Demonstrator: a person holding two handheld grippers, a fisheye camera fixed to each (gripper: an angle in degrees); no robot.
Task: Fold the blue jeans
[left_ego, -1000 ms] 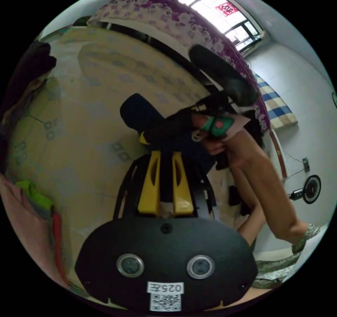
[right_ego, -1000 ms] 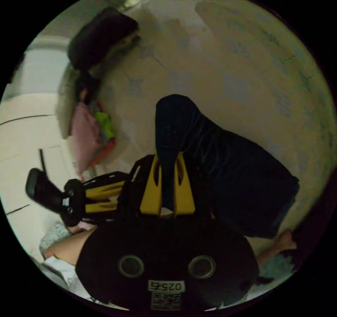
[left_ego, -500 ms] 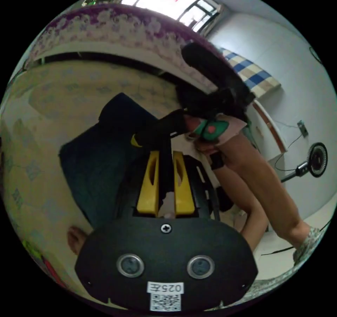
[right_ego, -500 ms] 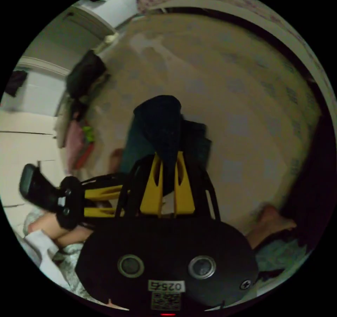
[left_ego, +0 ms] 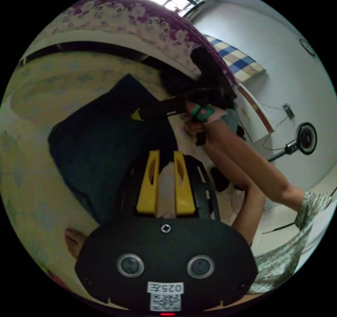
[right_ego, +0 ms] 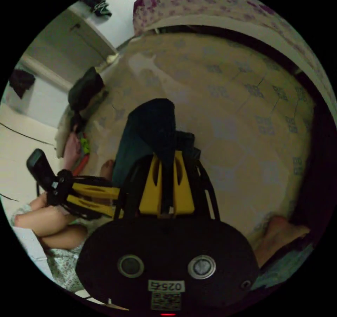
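While the jeans (left_ego: 101,148) are lying in a dark blue heap on the mat (left_ego: 31,176), both grippers are hanging over them. The mat is pale yellow with small blue marks.

Seen from the left gripper view, the left gripper (left_ego: 165,155) is sitting just above the right side of the heap. Its two yellow jaws are narrow, with only a thin gap. Something pale is showing in the gap low down, and dark cloth is sitting at the tips. I cannot tell if the jaws are pinching the cloth. The right gripper (left_ego: 140,114) is reaching in from the right, far past the left one, with its tip over the jeans. A hand (left_ego: 200,120) is holding it. A fan (left_ego: 305,143) is standing by the far wall.

Seen from the right gripper view, the right gripper (right_ego: 166,160) is holding a fold of the jeans (right_ego: 154,130). Its jaws are close together and the dark cloth is running up between them, with both jaws pressing on it. More of the jeans is lying on the mat (right_ego: 245,120) just past the tips. The left gripper (right_ego: 114,200) is poking in from the left, near the heap. A pile of clothes (right_ego: 79,144) is lying at the far left edge of the mat. A bare foot (right_ego: 277,231) is resting on the mat at the near right.
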